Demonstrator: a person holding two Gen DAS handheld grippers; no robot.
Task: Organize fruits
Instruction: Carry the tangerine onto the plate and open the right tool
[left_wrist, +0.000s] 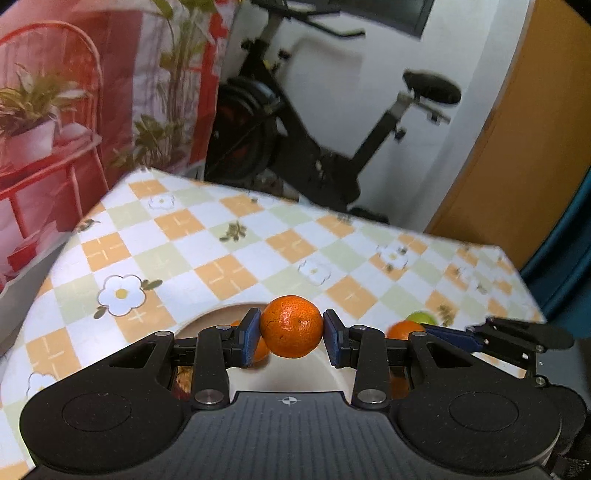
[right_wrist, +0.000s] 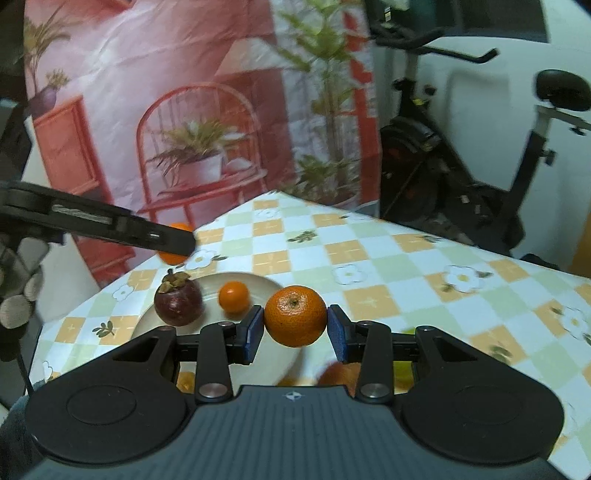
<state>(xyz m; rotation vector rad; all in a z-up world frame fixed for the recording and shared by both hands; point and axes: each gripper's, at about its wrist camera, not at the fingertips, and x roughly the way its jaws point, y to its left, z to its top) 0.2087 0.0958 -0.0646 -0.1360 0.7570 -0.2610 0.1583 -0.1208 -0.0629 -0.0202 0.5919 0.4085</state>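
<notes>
left gripper (left_wrist: 291, 338) grasping orange (left_wrist: 291, 326) | right gripper (right_wrist: 295, 334) grasping tangerine (right_wrist: 295, 316) | both above plate (right_wrist: 258, 286) on desk (right_wrist: 406, 266)

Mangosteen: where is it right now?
In the right wrist view, the mangosteen sits on the left part of the plate, just left of a small orange, ahead and left of the right tongs.
</notes>
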